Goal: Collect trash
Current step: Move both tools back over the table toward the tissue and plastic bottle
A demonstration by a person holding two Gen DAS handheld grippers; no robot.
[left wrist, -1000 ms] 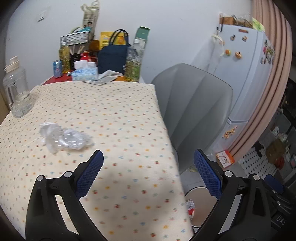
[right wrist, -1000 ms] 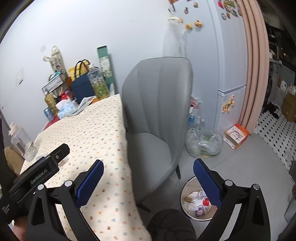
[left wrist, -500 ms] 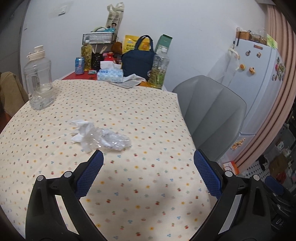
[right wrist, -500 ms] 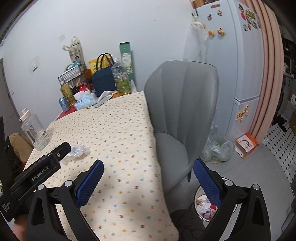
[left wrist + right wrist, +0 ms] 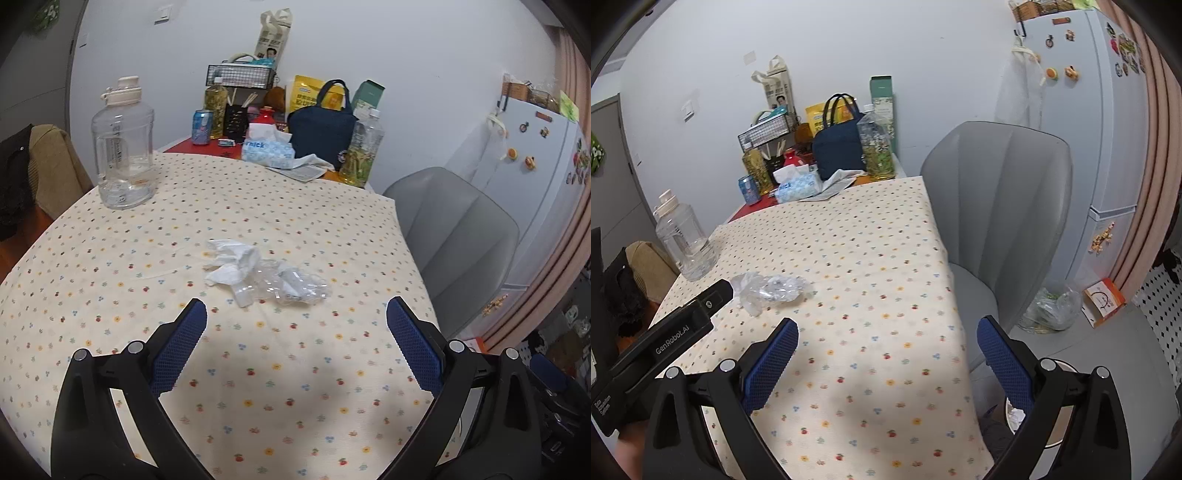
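From the left wrist view, I judge I am at the approach step: nothing is picked up yet, and my left gripper point(image 5: 295, 321) hangs over the table point(image 5: 110, 266) with its fingers point(image 5: 181, 343) spread wide and empty. The trash lies just ahead of them, roughly centred between the two tips: a crumpled white tissue point(image 5: 232, 262) touching a clear plastic wrapper point(image 5: 291, 284), both in the middle of the table, well away from every edge. The wrapper is the nearer piece and sits a little toward the right finger. As I read it, the next move calls for me to go forward and down until the fingers straddle the pile, then close on both pieces together, since the wrapper looks light and springy.

From the right wrist view, my right gripper point(image 5: 886, 338) is also spread wide and holds nothing, nearer the table's right edge. The tissue and wrapper point(image 5: 768, 288) lie ahead and off to the left of its fingers, close to the tip of the left gripper's body. A bin point(image 5: 1056, 417) shows partly on the floor, low behind the right finger.
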